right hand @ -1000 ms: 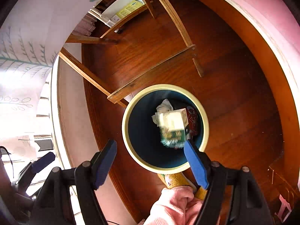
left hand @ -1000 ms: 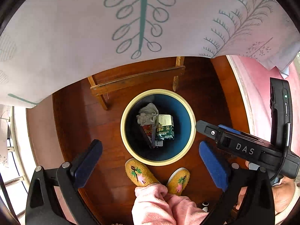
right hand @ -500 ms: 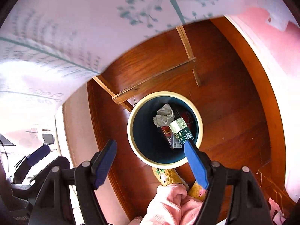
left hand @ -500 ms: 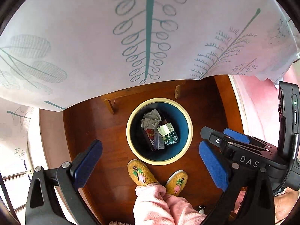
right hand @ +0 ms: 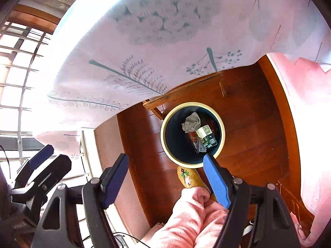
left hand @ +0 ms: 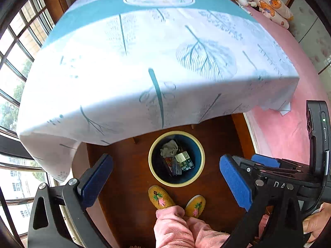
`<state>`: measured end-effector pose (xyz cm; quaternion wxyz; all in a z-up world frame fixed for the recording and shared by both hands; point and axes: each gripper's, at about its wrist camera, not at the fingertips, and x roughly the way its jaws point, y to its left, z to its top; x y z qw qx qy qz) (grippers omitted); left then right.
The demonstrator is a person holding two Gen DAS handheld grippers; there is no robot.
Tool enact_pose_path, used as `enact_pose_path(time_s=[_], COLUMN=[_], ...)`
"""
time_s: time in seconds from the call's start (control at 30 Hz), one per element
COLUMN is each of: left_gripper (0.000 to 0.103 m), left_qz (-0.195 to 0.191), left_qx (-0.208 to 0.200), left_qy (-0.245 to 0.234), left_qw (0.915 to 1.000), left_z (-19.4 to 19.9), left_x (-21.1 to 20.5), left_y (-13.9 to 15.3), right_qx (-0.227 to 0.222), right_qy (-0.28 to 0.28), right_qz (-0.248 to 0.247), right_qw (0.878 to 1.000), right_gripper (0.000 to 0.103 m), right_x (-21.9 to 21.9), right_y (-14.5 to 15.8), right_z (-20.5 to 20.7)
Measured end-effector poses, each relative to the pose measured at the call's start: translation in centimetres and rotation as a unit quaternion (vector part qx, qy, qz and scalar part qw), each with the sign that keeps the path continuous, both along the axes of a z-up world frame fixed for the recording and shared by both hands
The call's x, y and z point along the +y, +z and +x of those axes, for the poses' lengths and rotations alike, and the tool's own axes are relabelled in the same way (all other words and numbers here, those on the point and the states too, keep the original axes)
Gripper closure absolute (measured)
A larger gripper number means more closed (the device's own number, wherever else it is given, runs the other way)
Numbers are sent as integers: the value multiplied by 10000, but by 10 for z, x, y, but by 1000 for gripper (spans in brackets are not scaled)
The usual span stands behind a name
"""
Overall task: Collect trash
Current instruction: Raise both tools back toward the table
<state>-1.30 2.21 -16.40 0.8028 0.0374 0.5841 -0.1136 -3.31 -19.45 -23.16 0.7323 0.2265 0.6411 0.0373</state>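
My two blue-padded grippers, left (left hand: 166, 178) and right (right hand: 165, 180), both spread and empty, above the cream-rimmed round blue bin (left hand: 201, 166) of crumpled paper and cartons.

A round waste bin with a cream rim and dark blue inside (left hand: 153, 161) stands upright on the wooden floor, lower centre of the left wrist frame. Inside lie a crumpled grey paper wad (left hand: 169, 148) toward the top, a green-and-white carton (left hand: 184, 161) on its side at the right, and what may be a red printed packet (left hand: 168, 163) beneath them.
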Motion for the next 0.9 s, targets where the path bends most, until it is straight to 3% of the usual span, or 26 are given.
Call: enact_pose_path(time_s=[0.27,0.43,0.63,0.9], left_gripper=[1,1,1,1], left_qz=[129,-16,29,-106], left_qx=[-936,-1265,-1682,-1951], left_qy=[165,291,421,263], left_qw=[9954,9915,9848,9804], left_z=[13,25,39,74], left_x=[9,14,20,22], left_y=[100,147,181,198], right_qx=[-690,-1230,-1736,-2219], right_qy=[63,-3,128,292], right_qz=[243,241,80,-361], right_qw=[9973,9921,9847,9740], right_gripper=[28,28,31,33], right_x=[-11,-18,-15,-2], right_y=[90,137,180,216], right_z=[4,13,33,68])
